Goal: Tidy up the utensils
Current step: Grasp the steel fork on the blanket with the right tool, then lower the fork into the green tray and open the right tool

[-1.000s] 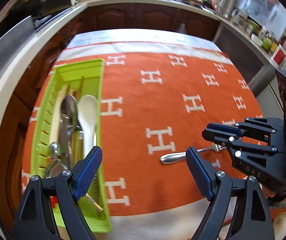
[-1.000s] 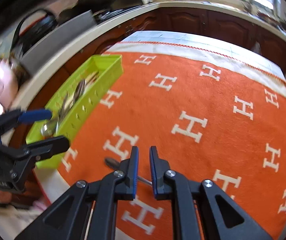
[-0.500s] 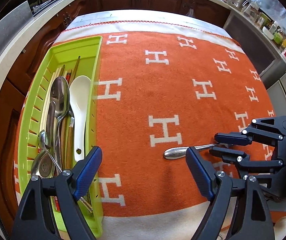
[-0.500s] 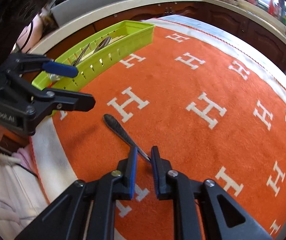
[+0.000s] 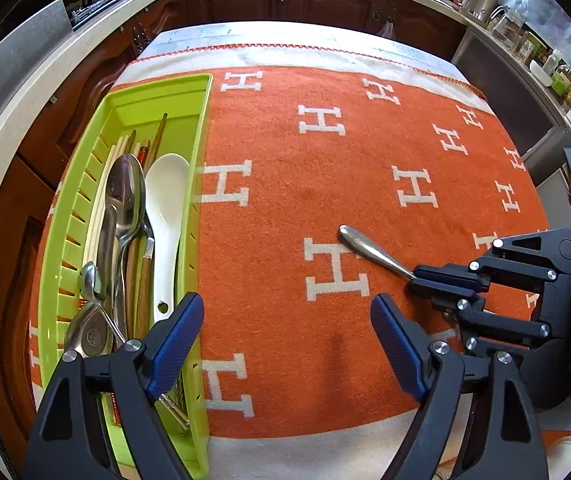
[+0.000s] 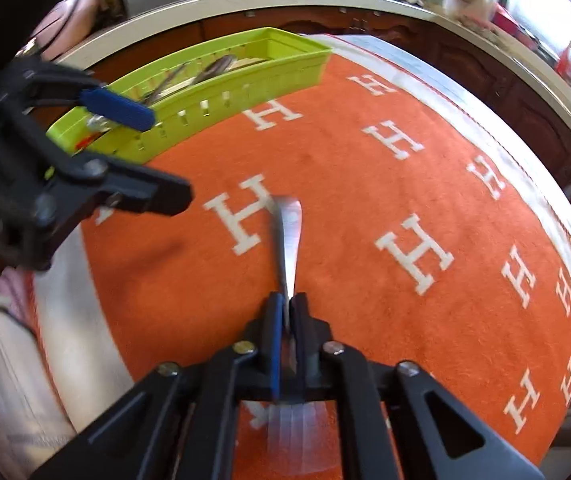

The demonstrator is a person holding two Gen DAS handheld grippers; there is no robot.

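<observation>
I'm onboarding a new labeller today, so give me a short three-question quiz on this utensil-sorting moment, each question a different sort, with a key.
1. True or false: the right gripper has its fingers closed on the metal utensil that lies on the orange cloth.
2. Which object sits inside the green tray? A) a white spoon B) a glass cup C) a plate
3. Fill in: the left gripper is ____ and holds nothing.

Key: 1 true; 2 A; 3 open
</observation>
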